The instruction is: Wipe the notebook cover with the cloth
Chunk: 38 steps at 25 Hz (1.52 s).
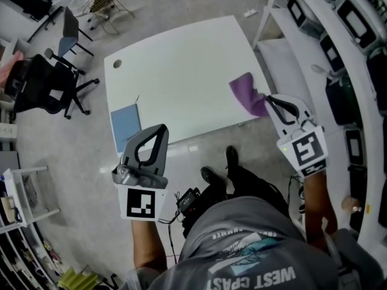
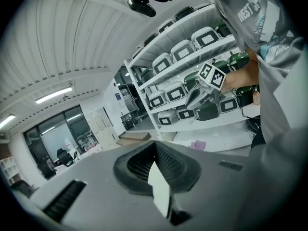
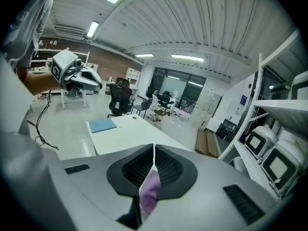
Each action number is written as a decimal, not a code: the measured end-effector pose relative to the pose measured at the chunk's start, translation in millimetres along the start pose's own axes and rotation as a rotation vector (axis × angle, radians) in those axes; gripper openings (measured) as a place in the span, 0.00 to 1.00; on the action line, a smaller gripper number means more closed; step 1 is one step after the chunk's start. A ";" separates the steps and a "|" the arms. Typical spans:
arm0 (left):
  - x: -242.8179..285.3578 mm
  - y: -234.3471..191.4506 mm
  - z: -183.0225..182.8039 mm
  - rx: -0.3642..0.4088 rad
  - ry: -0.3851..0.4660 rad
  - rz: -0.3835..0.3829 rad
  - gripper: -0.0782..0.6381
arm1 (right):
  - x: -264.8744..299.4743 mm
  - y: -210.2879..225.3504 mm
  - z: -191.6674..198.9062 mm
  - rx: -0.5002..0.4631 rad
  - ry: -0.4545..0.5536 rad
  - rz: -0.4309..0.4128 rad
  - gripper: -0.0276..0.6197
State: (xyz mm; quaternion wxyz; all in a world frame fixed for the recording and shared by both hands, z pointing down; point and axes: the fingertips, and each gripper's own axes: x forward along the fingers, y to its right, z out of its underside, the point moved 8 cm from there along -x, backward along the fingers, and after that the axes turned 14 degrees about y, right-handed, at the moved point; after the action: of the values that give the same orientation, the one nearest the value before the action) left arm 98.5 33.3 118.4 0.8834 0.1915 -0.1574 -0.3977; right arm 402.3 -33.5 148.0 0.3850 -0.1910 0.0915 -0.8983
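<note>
The blue notebook lies flat at the front left corner of the white table; the right gripper view shows the notebook far off. My right gripper hovers at the table's front right corner, shut on the purple cloth, which hangs from its tips over the edge. In its own view the cloth shows between the shut jaws of the right gripper. My left gripper is just right of the notebook at the front edge, its tips together with nothing held. In its own view the left gripper has its jaws meeting.
Black office chairs stand on the floor to the left. White shelving with storage bins runs along the right, close to the right gripper. A round cable hole is in the table's far left corner. The person's shoes are below the front edge.
</note>
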 end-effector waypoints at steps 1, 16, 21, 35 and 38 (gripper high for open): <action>6.3 0.2 2.5 0.000 -0.005 0.005 0.11 | 4.0 3.6 6.0 0.006 -0.005 -0.006 0.09; 85.3 17.9 72.5 -0.088 -0.154 0.060 0.11 | 88.1 33.5 135.7 0.131 -0.125 -0.112 0.09; 96.6 27.2 97.0 -0.129 -0.202 0.068 0.11 | 111.0 27.7 181.4 0.170 -0.186 -0.156 0.19; 120.6 45.2 147.3 -0.205 -0.288 0.064 0.11 | 150.3 9.4 273.2 0.237 -0.316 -0.250 0.35; 123.7 45.6 151.1 -0.212 -0.294 0.065 0.11 | 154.3 6.1 282.5 0.238 -0.336 -0.262 0.35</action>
State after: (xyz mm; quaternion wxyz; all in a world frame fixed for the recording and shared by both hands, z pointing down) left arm 141.2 -65.5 287.5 0.8783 0.0321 -0.2483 -0.4072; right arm 425.8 -154.7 445.3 0.2946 -0.3012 -0.1057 -0.9007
